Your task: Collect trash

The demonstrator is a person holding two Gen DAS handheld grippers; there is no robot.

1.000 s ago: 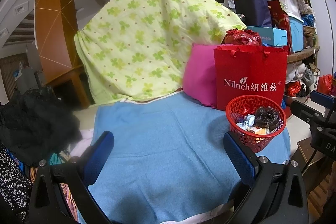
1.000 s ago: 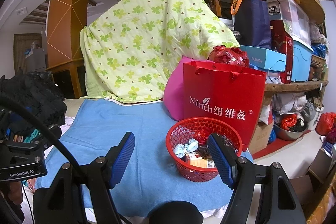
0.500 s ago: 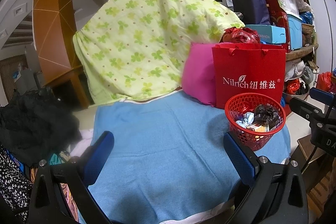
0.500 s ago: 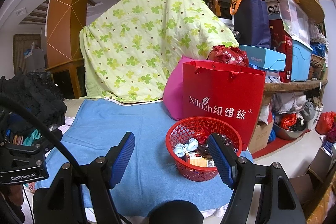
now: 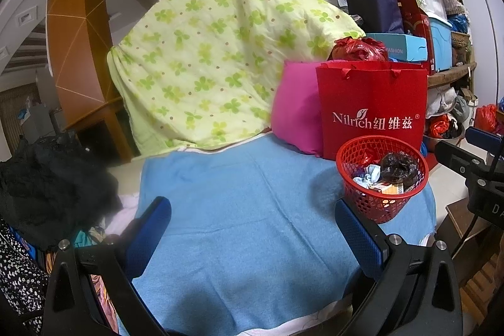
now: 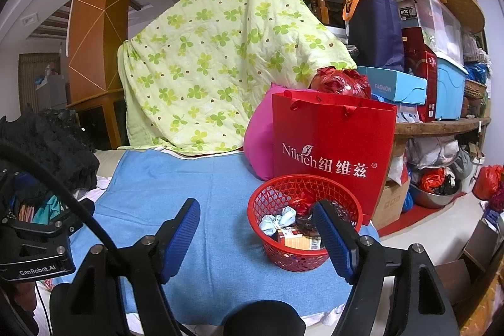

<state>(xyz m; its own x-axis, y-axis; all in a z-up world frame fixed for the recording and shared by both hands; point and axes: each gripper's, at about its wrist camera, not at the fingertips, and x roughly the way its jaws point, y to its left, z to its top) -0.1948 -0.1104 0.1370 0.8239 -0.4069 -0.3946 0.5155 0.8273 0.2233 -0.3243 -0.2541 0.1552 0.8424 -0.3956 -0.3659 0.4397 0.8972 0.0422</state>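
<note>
A red mesh basket [image 5: 378, 207] [image 6: 293, 257] stands on the blue towel [image 5: 245, 194] near its right edge. In it lie a crumpled pale blue paper [image 6: 277, 221], a dark plastic wad [image 5: 398, 167] and an orange carton [image 6: 299, 241]. My left gripper [image 5: 252, 207] hovers open over the towel, left of the basket, with nothing between its blue pads. My right gripper [image 6: 255, 207] hangs in front of the basket, its right finger [image 6: 334, 238] overlapping the rim. Its jaws are opening and hold nothing.
A red paper bag [image 5: 371, 109] and a pink cushion [image 5: 296, 109] stand right behind the basket. A green clover quilt [image 5: 220, 52] drapes over the back. A black cloth heap [image 5: 47, 185] lies at the left. Shelves with boxes [image 6: 441, 74] fill the right.
The right gripper's jaws stand slightly wider apart than before. Both hands and the basket have kept their places.
</note>
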